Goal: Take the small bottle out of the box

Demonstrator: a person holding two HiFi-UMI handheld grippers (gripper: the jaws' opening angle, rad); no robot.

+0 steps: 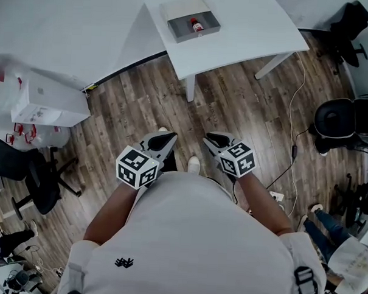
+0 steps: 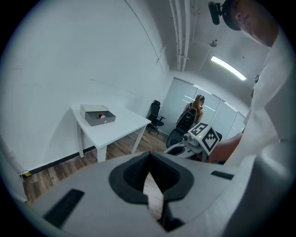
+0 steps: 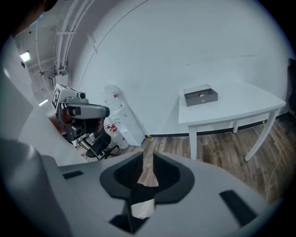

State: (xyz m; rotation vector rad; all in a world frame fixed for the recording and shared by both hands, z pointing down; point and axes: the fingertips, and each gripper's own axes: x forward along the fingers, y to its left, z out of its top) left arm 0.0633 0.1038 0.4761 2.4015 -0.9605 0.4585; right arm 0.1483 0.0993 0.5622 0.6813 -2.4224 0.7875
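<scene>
The small bottle, red-capped, lies inside the open box, which sits toward the counter's corner beside the wall. Nothing has been lifted out yet, so the whole task is left. Both grippers hang close to the person's body over the wooden floor, well apart from the counter. The left gripper has its jaws clenched on nothing. The right gripper shows its jaws slightly parted and empty. An approach and a reach into the box are still needed.

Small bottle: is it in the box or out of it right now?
In. The small bottle sits inside the open-topped grey box on the white table.
</scene>
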